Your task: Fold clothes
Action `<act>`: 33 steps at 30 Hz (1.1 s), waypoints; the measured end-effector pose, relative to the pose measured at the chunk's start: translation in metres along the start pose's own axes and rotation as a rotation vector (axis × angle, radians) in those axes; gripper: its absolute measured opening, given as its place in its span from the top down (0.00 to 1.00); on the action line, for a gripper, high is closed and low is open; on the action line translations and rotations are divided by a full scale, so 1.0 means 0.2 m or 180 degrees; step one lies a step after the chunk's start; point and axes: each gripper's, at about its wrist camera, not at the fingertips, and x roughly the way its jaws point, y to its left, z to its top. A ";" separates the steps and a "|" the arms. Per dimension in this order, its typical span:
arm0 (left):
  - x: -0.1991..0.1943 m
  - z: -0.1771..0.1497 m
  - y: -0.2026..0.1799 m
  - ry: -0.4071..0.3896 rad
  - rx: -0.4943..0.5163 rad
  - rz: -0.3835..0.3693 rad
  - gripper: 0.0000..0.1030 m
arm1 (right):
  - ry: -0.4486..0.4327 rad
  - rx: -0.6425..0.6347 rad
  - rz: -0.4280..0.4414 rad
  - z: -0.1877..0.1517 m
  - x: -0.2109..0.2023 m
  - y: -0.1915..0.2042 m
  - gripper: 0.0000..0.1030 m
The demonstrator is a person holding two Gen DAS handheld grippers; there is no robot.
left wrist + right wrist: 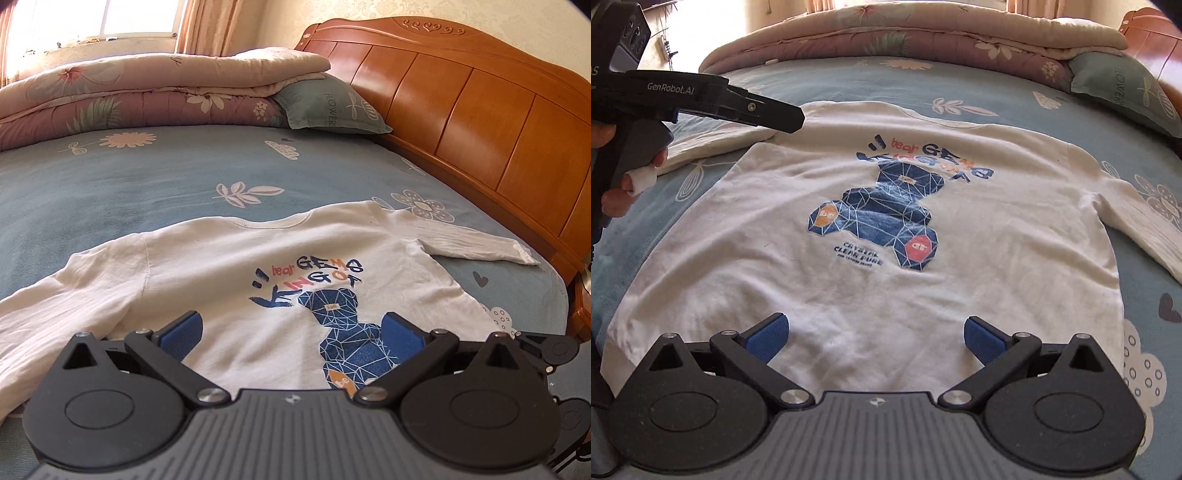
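Ahead of the right hand-held gripper (876,334), a white long-sleeved shirt (871,266) lies spread flat on the bed (849,86), bear print up, hem nearest its wide-open, empty jaws. The left hand-held gripper (293,332), jaws also spread wide and holding nothing, hovers over the shirt's left sleeve side, a folded quilt (122,96) beyond.

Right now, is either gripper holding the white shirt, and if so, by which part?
Nothing is held. The left gripper and right gripper are both open above the white shirt, which lies flat on the bed.
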 end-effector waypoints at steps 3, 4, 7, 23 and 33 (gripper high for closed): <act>0.00 -0.01 -0.06 0.0027 0.0120 -0.0065 0.01 | 0.0018 -0.0168 -0.0161 -0.11 -0.04 0.03 0.00; 0.00 -0.01 -0.08 0.0024 0.0138 -0.0076 0.01 | 0.0038 -0.0128 -0.0175 -0.13 -0.06 0.02 0.00; -0.01 -0.02 -0.11 0.0014 0.0193 -0.0109 0.01 | 0.0047 0.0068 -0.0241 -0.15 -0.13 0.00 0.00; 0.00 -0.04 -0.22 0.0068 0.0410 -0.0149 0.01 | -0.0018 0.0914 -0.0198 -0.30 -0.27 -0.18 0.00; 0.04 -0.06 -0.19 0.0155 0.0362 -0.0096 0.01 | -0.0071 0.0602 -0.0490 -0.37 -0.21 -0.12 0.00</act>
